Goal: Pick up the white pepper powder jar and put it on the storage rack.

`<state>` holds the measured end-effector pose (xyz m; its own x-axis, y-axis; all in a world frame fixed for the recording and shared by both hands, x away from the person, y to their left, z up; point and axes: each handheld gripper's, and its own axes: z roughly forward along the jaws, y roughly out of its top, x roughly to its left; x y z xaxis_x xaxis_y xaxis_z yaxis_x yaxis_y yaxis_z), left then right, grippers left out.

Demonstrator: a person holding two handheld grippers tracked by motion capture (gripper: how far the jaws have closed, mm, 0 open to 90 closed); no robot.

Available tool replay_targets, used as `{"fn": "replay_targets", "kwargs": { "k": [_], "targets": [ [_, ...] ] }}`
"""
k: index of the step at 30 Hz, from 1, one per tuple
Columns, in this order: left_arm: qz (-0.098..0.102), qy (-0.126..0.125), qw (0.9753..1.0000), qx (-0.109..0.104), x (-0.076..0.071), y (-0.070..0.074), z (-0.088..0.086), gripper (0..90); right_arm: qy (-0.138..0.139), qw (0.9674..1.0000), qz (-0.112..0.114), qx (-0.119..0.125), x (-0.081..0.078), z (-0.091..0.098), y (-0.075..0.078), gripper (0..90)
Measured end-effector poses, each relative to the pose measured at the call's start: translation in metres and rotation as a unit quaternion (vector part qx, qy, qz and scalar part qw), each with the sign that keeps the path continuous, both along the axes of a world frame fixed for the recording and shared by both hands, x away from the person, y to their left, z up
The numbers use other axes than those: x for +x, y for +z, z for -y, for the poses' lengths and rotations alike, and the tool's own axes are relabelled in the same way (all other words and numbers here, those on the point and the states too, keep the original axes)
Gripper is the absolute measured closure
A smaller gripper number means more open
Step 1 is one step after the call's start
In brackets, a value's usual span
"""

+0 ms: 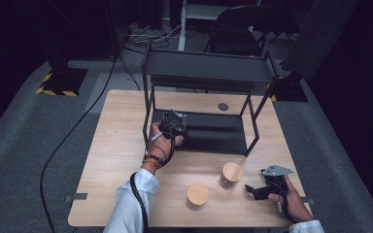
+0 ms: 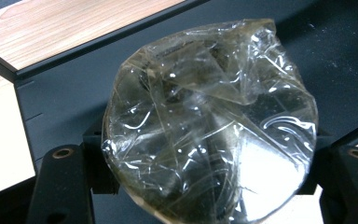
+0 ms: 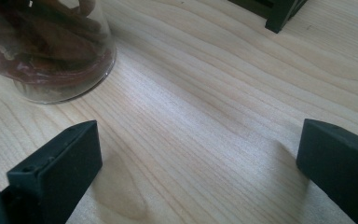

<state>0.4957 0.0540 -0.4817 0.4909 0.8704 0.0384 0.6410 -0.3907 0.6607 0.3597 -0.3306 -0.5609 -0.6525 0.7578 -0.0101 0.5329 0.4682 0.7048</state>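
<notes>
The left gripper, clamped on a round, clear-film-wrapped jar, holds it over the black metal rack's lower shelf at frame centre, not yet set down. Two wooden-lidded glass jars wait at lower right by the wide-open, empty right gripper.

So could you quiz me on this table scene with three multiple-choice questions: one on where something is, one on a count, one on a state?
1. Where is the left gripper?
A. at the lower shelf of the black rack
B. on the floor
C. beside the right gripper

2. How many wooden-lidded jars stand on the table?
A. none
B. two
C. five

3. How do the jaws of the right gripper stand?
A. shut on a jar
B. shut on a cloth
C. open, nothing between them

Answers:
1 A: the high view shows the left hand at the rack's lower shelf.
2 B: one jar and another jar stand in front of the rack.
3 C: the right gripper view shows bare wood between the spread jaws.
</notes>
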Motion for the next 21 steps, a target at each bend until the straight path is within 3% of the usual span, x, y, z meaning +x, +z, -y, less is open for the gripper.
{"fn": "replay_targets", "kwargs": {
  "k": [9, 21],
  "targets": [
    [-0.003, 0.008, 0.9999, -0.01, 0.0015, -0.0029, -0.0042, 28.9, 0.0, 1.0, 0.0, 0.0, 0.0001, 0.0, 0.0, 0.0],
    [-0.001, 0.001, 1.0, -0.004, 0.0012, -0.0026, -0.0031, 26.4, 0.001, 1.0, 0.0, 0.0, 0.0001, 0.0, 0.0, 0.0]
  ]
}}
